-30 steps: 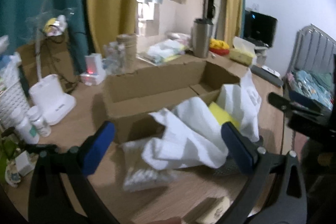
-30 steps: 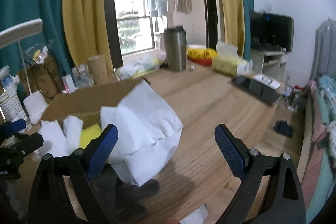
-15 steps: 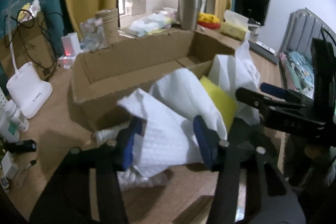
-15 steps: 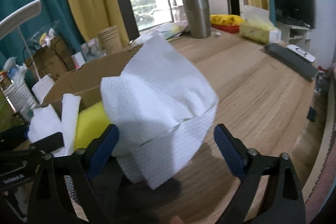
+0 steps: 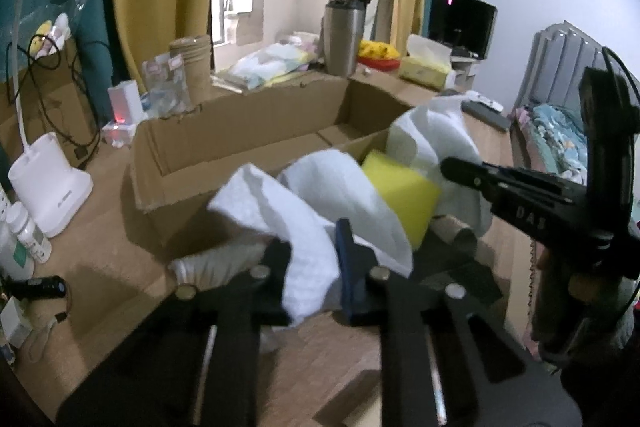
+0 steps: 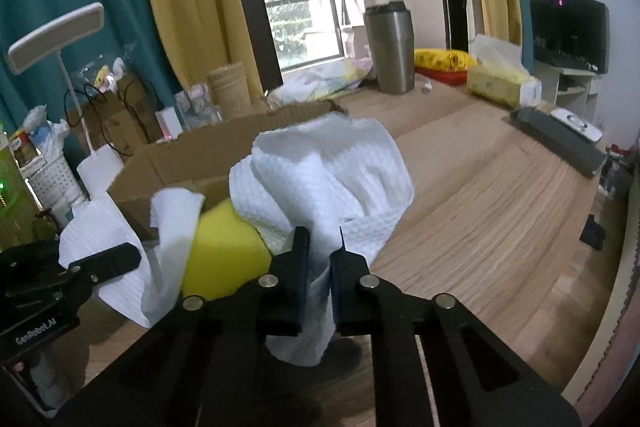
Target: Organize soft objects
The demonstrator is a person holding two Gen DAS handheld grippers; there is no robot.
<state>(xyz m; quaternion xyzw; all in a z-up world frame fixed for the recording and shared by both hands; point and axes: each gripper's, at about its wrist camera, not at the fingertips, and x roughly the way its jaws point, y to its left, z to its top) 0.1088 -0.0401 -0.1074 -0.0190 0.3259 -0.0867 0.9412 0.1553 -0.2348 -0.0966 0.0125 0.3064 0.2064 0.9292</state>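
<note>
On the wooden bench, at the open brown cardboard box's five o'clock corner, left gripper and right gripper each have jaws clenched on the white quilted cloth wrapping a yellow sponge block.

The white cloth looks soft and waffle-textured; the yellow sponge matt and porous; the cardboard box dull; the table smooth woodgrain.
</note>
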